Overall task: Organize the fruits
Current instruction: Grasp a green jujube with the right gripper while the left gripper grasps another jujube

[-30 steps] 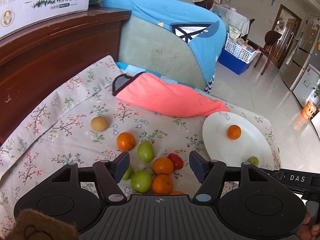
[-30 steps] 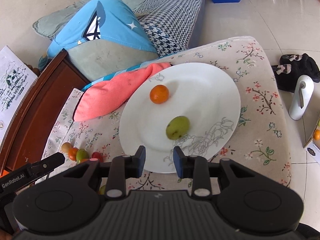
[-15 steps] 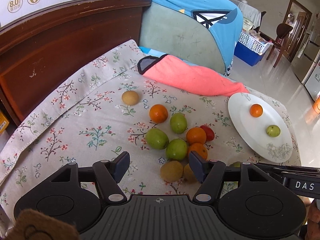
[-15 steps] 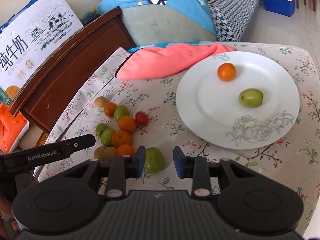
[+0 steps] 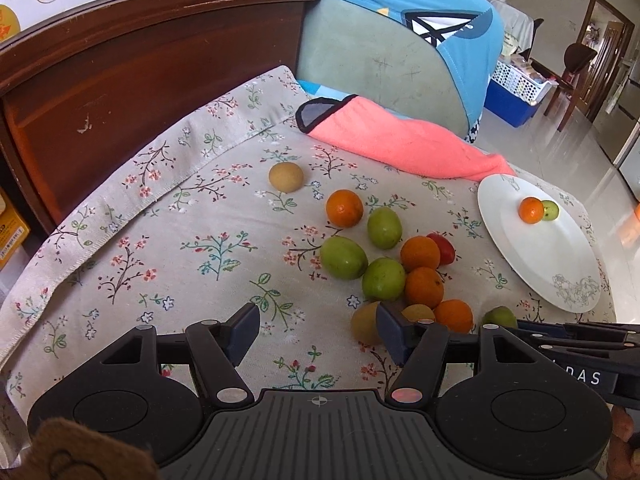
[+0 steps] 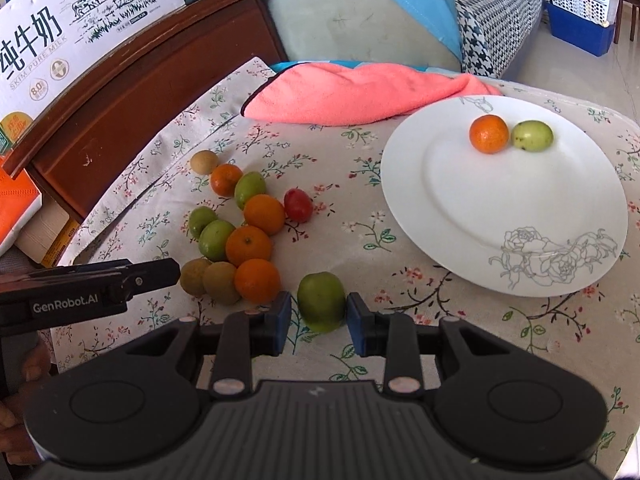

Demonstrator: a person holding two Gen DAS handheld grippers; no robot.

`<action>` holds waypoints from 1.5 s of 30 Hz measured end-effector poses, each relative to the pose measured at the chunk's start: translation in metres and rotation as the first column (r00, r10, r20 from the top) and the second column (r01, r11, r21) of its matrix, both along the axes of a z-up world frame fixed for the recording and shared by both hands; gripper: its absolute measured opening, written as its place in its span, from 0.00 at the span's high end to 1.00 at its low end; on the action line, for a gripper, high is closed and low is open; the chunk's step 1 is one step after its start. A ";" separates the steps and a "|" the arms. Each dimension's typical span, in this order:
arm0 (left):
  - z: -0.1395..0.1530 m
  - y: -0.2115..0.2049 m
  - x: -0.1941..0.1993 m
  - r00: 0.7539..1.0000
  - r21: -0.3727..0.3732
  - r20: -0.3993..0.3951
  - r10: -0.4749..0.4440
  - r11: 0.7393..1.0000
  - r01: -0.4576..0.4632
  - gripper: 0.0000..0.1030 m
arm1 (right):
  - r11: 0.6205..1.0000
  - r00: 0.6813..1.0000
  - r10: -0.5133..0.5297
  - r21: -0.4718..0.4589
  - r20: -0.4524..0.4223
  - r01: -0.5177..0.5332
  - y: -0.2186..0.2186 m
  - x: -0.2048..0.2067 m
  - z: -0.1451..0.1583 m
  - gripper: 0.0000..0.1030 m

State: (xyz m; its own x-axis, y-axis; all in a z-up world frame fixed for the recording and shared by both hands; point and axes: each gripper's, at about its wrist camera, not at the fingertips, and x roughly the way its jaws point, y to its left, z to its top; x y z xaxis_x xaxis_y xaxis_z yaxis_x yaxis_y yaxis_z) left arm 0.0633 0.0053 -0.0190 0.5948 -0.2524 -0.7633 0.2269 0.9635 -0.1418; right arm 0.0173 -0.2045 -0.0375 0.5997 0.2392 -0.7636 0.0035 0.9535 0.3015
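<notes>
A white plate (image 6: 500, 208) (image 5: 540, 256) on the flowered cloth holds an orange (image 6: 489, 134) and a green fruit (image 6: 533, 135), side by side. Left of it lies a pile of orange, green, brown and red fruits (image 6: 249, 246) (image 5: 383, 279). One green fruit (image 6: 322, 300) (image 5: 498, 317) lies apart on the cloth, between the fingers of my right gripper (image 6: 319, 318). The pads stand close to its sides without visibly pressing it. My left gripper (image 5: 316, 330) is open and empty over the cloth, its right finger beside a brown fruit (image 5: 363, 324).
A pink towel (image 6: 360, 92) (image 5: 400, 140) lies behind the fruits and plate. A dark wooden board (image 5: 140, 72) with a milk carton box (image 6: 80, 20) on it borders the cloth on the left. Blue and green cushions (image 5: 380, 48) stand behind. The cloth's edge drops off right of the plate.
My right gripper swung left from over the plate, rolled, and came down around the lone green fruit. The green fruit on the plate rolled up against the orange. My left gripper drew back from the pile.
</notes>
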 end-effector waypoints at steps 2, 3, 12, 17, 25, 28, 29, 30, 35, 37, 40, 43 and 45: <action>0.000 0.003 0.003 0.999 -0.011 0.011 0.033 0.999 -0.033 0.39 | 1.000 1.000 0.000 -0.019 0.007 0.000 0.003 0.001 0.000 0.72; 0.000 0.004 0.006 0.999 -0.015 0.016 0.048 0.999 -0.048 0.39 | 1.000 1.000 -0.001 -0.024 0.009 0.001 0.003 0.001 0.000 0.73; -0.003 0.003 0.038 0.989 -0.116 -0.002 0.147 0.982 -0.147 0.39 | 0.999 1.000 -0.004 -0.040 0.016 0.005 0.005 0.001 -0.001 0.73; -0.012 -0.008 0.048 0.987 -0.127 -0.029 0.160 0.979 -0.162 0.39 | 0.999 1.000 -0.011 -0.033 0.016 0.011 0.005 0.001 -0.001 0.73; -0.021 -0.021 0.049 0.990 -0.111 -0.029 0.141 0.983 -0.143 0.51 | 1.000 1.000 -0.010 -0.029 0.016 0.011 0.004 0.002 -0.001 0.73; -0.022 -0.022 0.048 0.991 -0.104 -0.015 0.135 0.985 -0.136 0.61 | 0.999 1.000 -0.011 -0.032 0.016 0.011 0.004 0.001 -0.001 0.73; -0.022 -0.022 0.048 0.990 -0.106 -0.014 0.138 0.985 -0.138 0.63 | 0.999 1.000 -0.011 -0.033 0.016 0.011 0.004 0.001 -0.001 0.73; -0.022 -0.021 0.049 0.991 -0.118 -0.019 0.133 0.984 -0.134 0.68 | 0.999 1.000 -0.011 -0.033 0.017 0.011 0.004 0.001 -0.001 0.73; -0.023 -0.021 0.045 0.992 -0.130 -0.012 0.128 0.983 -0.128 0.73 | 0.999 1.000 -0.011 -0.032 0.016 0.012 0.005 0.002 -0.001 0.73; -0.023 -0.019 0.044 0.991 -0.136 -0.012 0.134 0.982 -0.134 0.73 | 0.999 1.000 -0.012 -0.031 0.016 0.012 0.005 0.002 -0.001 0.73; -0.021 -0.017 0.043 0.989 -0.132 -0.006 0.146 0.980 -0.146 0.73 | 0.999 1.000 -0.015 -0.028 0.015 0.015 0.005 0.002 -0.001 0.73; -0.017 -0.015 0.042 0.989 -0.140 0.004 0.151 0.979 -0.149 0.73 | 1.000 1.000 -0.018 -0.022 0.014 0.019 0.003 0.002 0.000 0.73; -0.012 -0.015 0.039 0.989 -0.146 0.021 0.145 0.979 -0.141 0.73 | 1.000 1.000 -0.027 -0.010 0.013 0.027 0.001 0.002 0.000 0.73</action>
